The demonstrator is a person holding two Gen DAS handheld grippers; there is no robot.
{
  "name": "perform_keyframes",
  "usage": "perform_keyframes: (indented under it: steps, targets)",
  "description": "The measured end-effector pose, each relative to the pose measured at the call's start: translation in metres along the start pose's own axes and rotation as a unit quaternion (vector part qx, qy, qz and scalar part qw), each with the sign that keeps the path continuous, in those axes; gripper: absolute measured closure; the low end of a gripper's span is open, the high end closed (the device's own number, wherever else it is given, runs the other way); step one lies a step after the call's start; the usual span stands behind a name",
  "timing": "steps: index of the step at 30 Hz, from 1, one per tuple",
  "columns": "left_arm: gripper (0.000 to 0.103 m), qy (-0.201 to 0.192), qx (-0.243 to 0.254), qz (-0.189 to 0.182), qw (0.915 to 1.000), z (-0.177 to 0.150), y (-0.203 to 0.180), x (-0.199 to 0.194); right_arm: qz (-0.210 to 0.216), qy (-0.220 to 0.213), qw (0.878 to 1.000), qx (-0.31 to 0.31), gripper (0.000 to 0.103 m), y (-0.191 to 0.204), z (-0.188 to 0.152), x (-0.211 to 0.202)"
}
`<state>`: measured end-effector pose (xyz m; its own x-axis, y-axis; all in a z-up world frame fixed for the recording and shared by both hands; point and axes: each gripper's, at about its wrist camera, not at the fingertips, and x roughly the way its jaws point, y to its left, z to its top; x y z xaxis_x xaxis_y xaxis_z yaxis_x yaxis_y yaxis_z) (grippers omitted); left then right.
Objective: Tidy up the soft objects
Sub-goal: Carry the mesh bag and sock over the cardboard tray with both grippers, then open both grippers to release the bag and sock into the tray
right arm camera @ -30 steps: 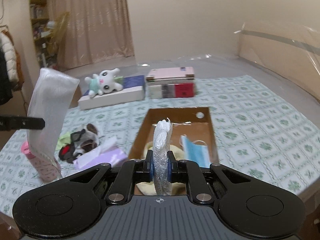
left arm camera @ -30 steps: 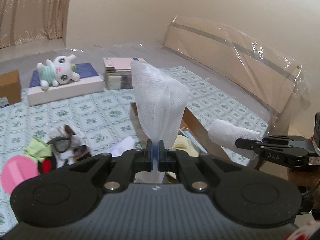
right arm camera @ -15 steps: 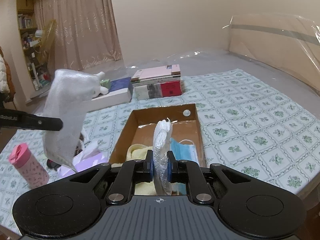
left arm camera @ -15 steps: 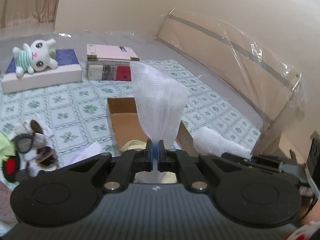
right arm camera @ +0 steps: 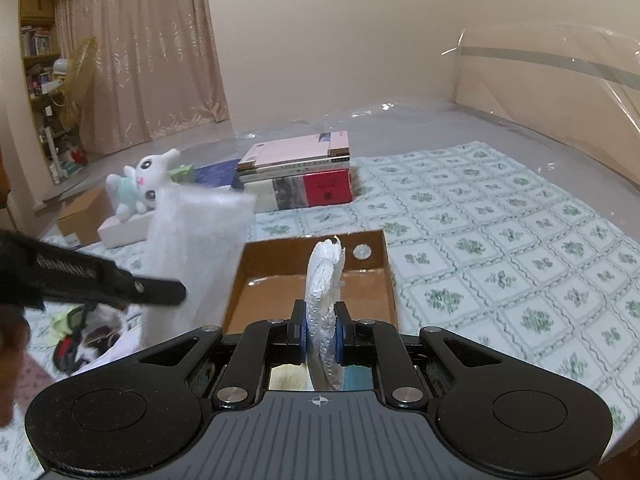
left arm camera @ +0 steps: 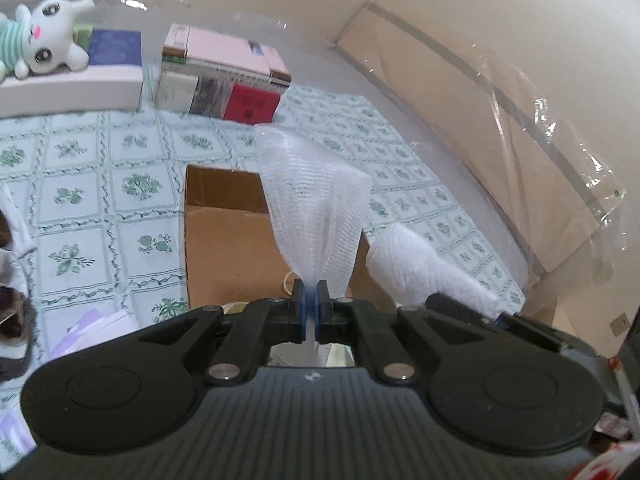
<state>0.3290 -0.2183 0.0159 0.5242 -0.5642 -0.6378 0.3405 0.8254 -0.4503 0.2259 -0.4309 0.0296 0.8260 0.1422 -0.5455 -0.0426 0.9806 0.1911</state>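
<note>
My left gripper (left arm camera: 311, 295) is shut on a white mesh foam sleeve (left arm camera: 314, 208) and holds it above the near end of an open cardboard box (left arm camera: 224, 240). My right gripper (right arm camera: 320, 326) is shut on a second white foam sleeve (right arm camera: 325, 280), seen edge-on, above the same box (right arm camera: 308, 292). The right-held sleeve also shows in the left wrist view (left arm camera: 424, 268). The left-held sleeve shows in the right wrist view (right arm camera: 196, 260), with the left gripper's finger (right arm camera: 96, 276) in front of it. A yellow cloth (right arm camera: 286, 380) and a blue face mask (right arm camera: 358, 378) lie in the box under the fingers.
A white plush toy (right arm camera: 140, 184) lies on a flat white box (right arm camera: 124, 228) at the back left. A stack of books (right arm camera: 300, 172) stands behind the cardboard box. Goggles and small soft items (right arm camera: 84, 332) lie left of it. A plastic-wrapped headboard (left arm camera: 500, 120) runs along the right.
Both grippers have moved forward over the cardboard box with their sleeves. The left-held sleeve has come closer to the right gripper, now beside the box's left wall.
</note>
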Motion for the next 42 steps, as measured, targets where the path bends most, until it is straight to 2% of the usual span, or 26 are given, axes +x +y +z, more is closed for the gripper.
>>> perform_keyframes:
  steps: [9, 11, 13, 15, 20, 26, 31, 33, 34, 35, 42]
  targets:
    - [0.1, 0.019, 0.009, 0.033, 0.9992, 0.005, 0.017, 0.054, -0.005, 0.015, 1.0, -0.007, 0.09, -0.003, 0.009, 0.044]
    - [0.094, 0.021, 0.021, 0.039, 0.9988, 0.005, 0.018, 0.062, -0.004, 0.019, 1.0, -0.007, 0.09, -0.002, 0.008, 0.052]
    - [0.084, 0.018, 0.029, 0.04, 0.9986, 0.005, 0.02, 0.064, -0.002, 0.022, 1.0, -0.006, 0.09, -0.002, 0.008, 0.059]
    - [0.078, 0.012, 0.034, 0.04, 0.9986, 0.005, 0.022, 0.061, -0.001, 0.023, 1.0, -0.006, 0.09, -0.001, 0.008, 0.063]
    - [0.076, -0.016, 0.05, 0.046, 0.9975, 0.001, 0.024, 0.033, -0.001, 0.025, 1.0, -0.006, 0.09, 0.001, 0.007, 0.069]
    - [0.074, -0.046, 0.043, 0.058, 0.9963, -0.007, 0.03, -0.006, -0.004, 0.024, 1.0, -0.002, 0.09, 0.0, 0.003, 0.075]
    - [0.072, -0.059, 0.034, 0.064, 0.9956, -0.016, 0.033, -0.025, 0.005, 0.019, 1.0, 0.024, 0.089, -0.011, -0.002, 0.078]
    - [0.071, -0.063, 0.027, 0.064, 0.9956, -0.02, 0.035, -0.032, 0.011, 0.021, 0.999, 0.035, 0.075, -0.015, -0.003, 0.079]
    - [0.071, -0.065, 0.027, 0.064, 0.9955, -0.023, 0.036, -0.035, 0.011, 0.015, 0.999, 0.039, 0.053, -0.016, -0.004, 0.077]
    - [0.071, -0.068, 0.025, 0.064, 0.9953, -0.025, 0.036, -0.038, 0.009, 0.006, 0.999, 0.042, 0.038, -0.017, -0.005, 0.073]
    - [0.07, -0.079, 0.028, 0.067, 0.9942, -0.044, 0.034, -0.068, 0.007, -0.005, 0.998, 0.055, 0.036, -0.012, -0.008, 0.039]
